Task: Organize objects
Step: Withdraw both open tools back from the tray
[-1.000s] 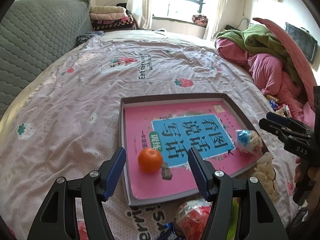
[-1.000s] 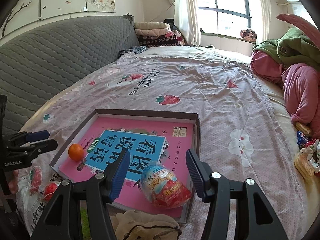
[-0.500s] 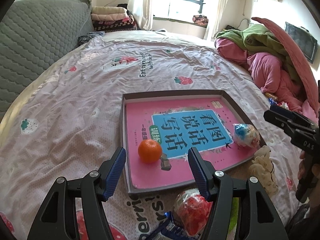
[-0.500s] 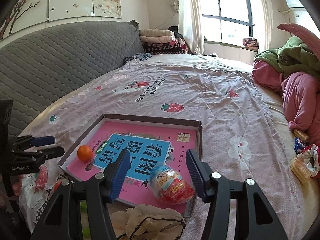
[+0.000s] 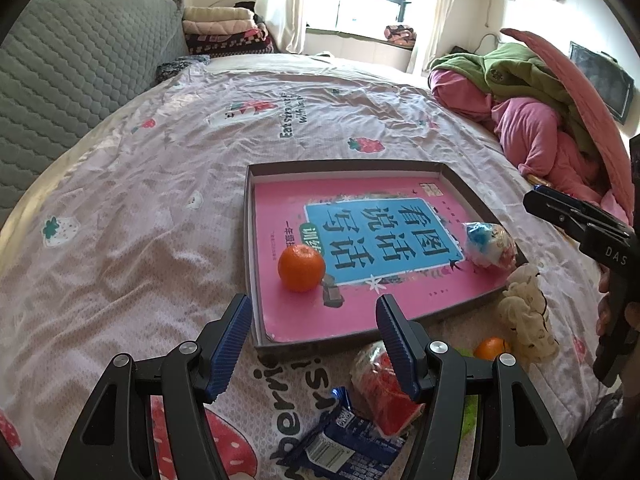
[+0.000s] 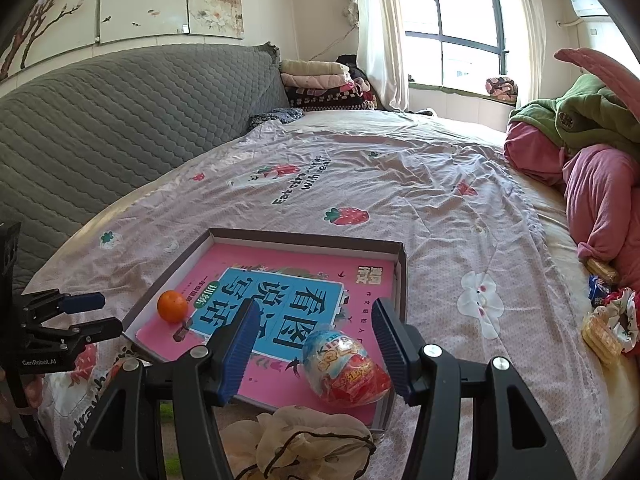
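Note:
A shallow grey box lid (image 5: 249,240) (image 6: 401,276) lies on the bed with a pink book (image 5: 360,312) (image 6: 280,264) in it. On the book lie an orange (image 5: 301,269) (image 6: 172,306), a small dark object (image 5: 333,295) and a wrapped egg-shaped toy (image 5: 490,244) (image 6: 344,368). My left gripper (image 5: 314,344) is open and empty, just short of the lid's near edge. My right gripper (image 6: 314,348) is open and empty, its fingers either side of the wrapped egg and behind it.
Outside the lid lie a red snack packet (image 5: 380,392), a blue wrapper (image 5: 340,444), a second orange (image 5: 491,347) and a cream drawstring pouch (image 5: 524,312) (image 6: 308,436). Pink and green bedding (image 5: 540,120) is piled on the right. More snacks (image 6: 600,320) lie beside it.
Both grippers have drawn back and up from the lid, so more of the bed and the loose items near its edge show. Both stay open.

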Tool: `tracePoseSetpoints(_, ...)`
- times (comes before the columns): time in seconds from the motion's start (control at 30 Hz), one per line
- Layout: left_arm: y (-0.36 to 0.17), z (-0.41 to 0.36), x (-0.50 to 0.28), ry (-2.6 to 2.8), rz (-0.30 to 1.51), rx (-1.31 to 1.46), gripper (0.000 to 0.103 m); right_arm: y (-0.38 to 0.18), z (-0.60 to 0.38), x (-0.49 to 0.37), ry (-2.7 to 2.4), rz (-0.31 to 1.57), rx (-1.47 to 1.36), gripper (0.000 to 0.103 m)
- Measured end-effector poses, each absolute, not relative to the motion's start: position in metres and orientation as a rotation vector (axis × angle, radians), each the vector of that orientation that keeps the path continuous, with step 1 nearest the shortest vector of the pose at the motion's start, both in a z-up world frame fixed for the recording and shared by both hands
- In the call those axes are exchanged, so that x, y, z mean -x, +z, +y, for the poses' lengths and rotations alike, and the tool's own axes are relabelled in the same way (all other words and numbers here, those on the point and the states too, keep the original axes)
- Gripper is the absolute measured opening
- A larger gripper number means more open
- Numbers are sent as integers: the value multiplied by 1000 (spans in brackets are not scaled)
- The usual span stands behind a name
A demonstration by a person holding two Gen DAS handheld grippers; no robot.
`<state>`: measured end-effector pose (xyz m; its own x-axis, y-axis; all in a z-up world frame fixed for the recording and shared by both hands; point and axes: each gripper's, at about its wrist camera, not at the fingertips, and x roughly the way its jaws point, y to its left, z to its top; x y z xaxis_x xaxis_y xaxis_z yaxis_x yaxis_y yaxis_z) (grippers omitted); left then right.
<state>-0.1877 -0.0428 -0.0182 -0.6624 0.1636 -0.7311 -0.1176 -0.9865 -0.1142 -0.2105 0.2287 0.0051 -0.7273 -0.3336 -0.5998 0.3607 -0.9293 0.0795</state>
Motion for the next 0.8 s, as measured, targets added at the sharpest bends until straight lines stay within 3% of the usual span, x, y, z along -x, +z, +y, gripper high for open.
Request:
tracePoseSetpoints(0.2, -18, -41, 180, 2724, -78, 1196, 66, 7, 229, 200, -2619, 25, -869, 58)
tracePoseSetpoints(0.33, -16, -43, 174, 2724, -89, 1184, 66, 9, 230, 189, -2618, -20, -838, 68)
tracePoseSetpoints(0.8, -25, -45, 146, 2716, -81, 1171, 66, 8, 218, 132, -2615, 14, -689, 72)
